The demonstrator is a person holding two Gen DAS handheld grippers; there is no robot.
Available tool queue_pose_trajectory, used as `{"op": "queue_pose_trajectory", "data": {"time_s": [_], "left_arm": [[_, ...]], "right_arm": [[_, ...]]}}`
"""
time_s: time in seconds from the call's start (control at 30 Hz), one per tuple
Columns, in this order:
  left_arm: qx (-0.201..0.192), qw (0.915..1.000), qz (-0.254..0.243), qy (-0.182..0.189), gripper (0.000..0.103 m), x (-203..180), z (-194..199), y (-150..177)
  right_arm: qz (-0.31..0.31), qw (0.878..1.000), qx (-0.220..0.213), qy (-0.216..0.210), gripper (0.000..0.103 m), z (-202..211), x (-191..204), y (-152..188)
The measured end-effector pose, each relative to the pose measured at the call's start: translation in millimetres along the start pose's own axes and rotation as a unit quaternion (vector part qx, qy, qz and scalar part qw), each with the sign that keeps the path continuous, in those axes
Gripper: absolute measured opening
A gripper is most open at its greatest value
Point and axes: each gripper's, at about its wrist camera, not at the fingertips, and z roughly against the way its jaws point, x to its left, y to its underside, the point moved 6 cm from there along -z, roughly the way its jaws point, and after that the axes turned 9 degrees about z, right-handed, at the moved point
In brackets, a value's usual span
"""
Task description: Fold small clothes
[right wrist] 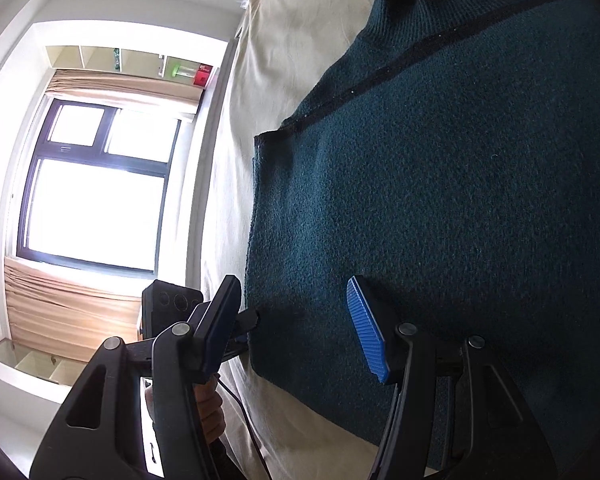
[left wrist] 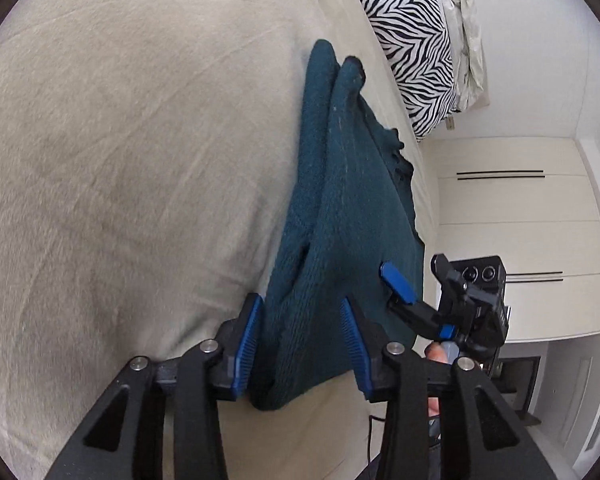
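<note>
A dark teal knitted garment [left wrist: 340,184] lies on a beige bedsheet [left wrist: 120,160]. In the left wrist view its near corner is bunched into a raised fold between the blue pads. My left gripper [left wrist: 300,302] is shut on that fold, with cloth filling the gap. My right gripper [left wrist: 412,262] shows at the garment's right edge, jaws apart. In the right wrist view the garment [right wrist: 440,200] lies flat. The right gripper [right wrist: 294,284] stands open astride the garment's near left edge, one finger off the cloth and one above it, neither pad pressing.
A zebra-print pillow [left wrist: 412,52] and a pale blanket lie at the head of the bed. White wardrobe doors [left wrist: 520,220] stand beyond the bed's side. A bright window [right wrist: 96,200] with tan curtains is opposite. A person's hand [right wrist: 210,404] holds a handle.
</note>
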Motion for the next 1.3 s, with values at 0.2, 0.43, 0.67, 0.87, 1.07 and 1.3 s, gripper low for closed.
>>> {"op": "queue_pose_trajectory", "data": {"time_s": [0.2, 0.43, 0.67, 0.87, 1.07, 1.3], "left_arm": [[0.001, 0.9999, -0.013, 0.008, 0.066, -4, -5, 10], [-0.056, 0.9824, 0.075, 0.162, 0.077, -9, 3, -23], [-0.022, 0.9923, 0.047, 0.113, 0.061, -14, -16, -24], [-0.033, 0.9866, 0.072, 0.143, 0.038, -12, -14, -28], [-0.049, 0.9881, 0.070, 0.128, 0.013, -7, -11, -25], [-0.058, 0.9911, 0.040, 0.113, 0.012, -13, -9, -19]], "right_arm": [[-0.008, 1.000, -0.010, -0.005, 0.054, 8, -5, 3], [-0.007, 1.000, -0.008, -0.011, 0.054, -2, 3, 7], [0.002, 1.000, -0.008, -0.015, 0.054, -4, 10, 5], [0.004, 1.000, 0.000, -0.010, 0.054, -8, 10, 4], [0.023, 0.999, 0.023, -0.013, 0.054, -23, 22, -2], [0.001, 0.999, 0.043, -0.005, 0.053, -49, 5, -6]]}}
